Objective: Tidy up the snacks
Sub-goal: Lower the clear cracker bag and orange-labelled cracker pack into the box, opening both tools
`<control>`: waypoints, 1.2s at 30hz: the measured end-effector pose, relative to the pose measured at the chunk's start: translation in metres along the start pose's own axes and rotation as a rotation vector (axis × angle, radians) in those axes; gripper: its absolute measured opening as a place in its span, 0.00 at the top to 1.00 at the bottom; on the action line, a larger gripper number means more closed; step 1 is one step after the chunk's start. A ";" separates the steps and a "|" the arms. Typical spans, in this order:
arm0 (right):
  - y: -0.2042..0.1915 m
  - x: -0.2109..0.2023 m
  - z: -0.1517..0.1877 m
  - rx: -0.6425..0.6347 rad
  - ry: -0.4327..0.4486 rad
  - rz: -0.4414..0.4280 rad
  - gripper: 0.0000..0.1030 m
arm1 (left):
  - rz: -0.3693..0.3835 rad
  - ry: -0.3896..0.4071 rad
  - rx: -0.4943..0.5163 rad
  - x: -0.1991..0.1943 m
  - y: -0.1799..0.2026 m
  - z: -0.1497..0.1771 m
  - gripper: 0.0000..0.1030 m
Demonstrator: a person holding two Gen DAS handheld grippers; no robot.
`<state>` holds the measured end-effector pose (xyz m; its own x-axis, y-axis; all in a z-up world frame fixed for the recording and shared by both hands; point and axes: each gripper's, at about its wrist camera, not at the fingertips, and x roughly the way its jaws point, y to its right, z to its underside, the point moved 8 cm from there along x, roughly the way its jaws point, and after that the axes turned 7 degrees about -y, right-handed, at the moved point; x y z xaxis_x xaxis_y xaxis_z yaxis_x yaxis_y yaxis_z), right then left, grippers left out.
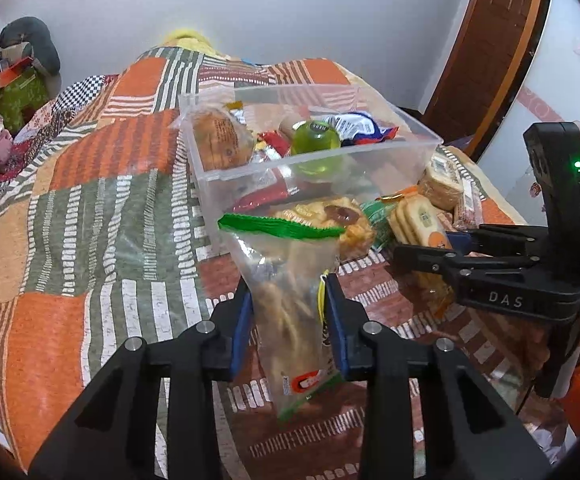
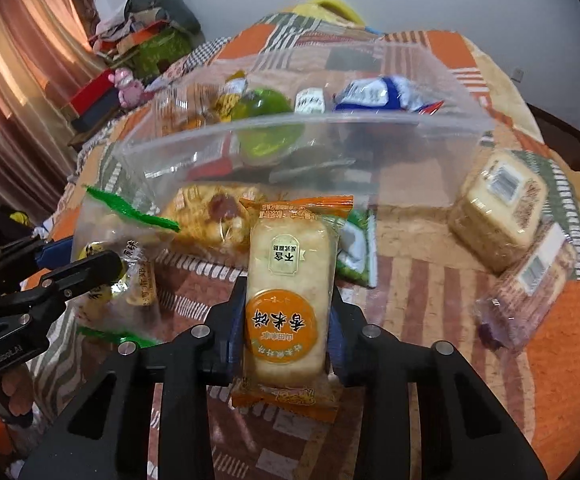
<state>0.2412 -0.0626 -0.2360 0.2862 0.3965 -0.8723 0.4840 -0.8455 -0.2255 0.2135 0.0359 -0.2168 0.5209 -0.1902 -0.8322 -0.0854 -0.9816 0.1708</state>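
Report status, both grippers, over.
Left gripper shut on cookie bag. Right gripper shut on rice cracker. Bin ahead, path clear.

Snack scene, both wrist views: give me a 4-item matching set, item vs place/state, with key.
Items:
1. green-edged clear bag
2. orange rice cracker pack
3. green jelly cup
4. square cake pack

Places:
A. inside the clear plastic bin
B. lying on the quilt, right of the bin
C. clamped in the left gripper
D. clamped in the right gripper

Pairs: 1-C, 2-D, 3-A, 4-B
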 end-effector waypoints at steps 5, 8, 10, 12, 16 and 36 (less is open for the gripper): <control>0.003 -0.028 -0.010 -0.007 0.072 0.019 0.69 | -0.006 0.044 0.008 -0.017 0.002 -0.013 0.68; 0.004 -0.042 -0.019 -0.009 0.115 0.027 0.69 | -0.012 0.076 0.013 -0.028 0.004 -0.025 0.68; 0.006 -0.050 -0.026 -0.005 0.143 0.030 0.69 | -0.017 0.097 0.017 -0.033 0.004 -0.034 0.68; 0.008 -0.057 -0.037 0.002 0.173 0.034 0.69 | -0.021 0.124 0.026 -0.040 0.005 -0.046 0.68; 0.007 -0.068 -0.056 0.005 0.221 0.039 0.69 | -0.030 0.169 0.043 -0.050 0.004 -0.069 0.68; 0.018 -0.019 -0.121 0.023 0.200 0.074 0.69 | -0.133 0.172 0.049 0.011 -0.027 -0.149 0.68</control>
<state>0.3447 -0.0425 -0.1708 0.4796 0.3937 -0.7842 0.4368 -0.8822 -0.1758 0.3475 0.0635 -0.1520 0.6672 -0.0570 -0.7427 -0.0448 -0.9983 0.0363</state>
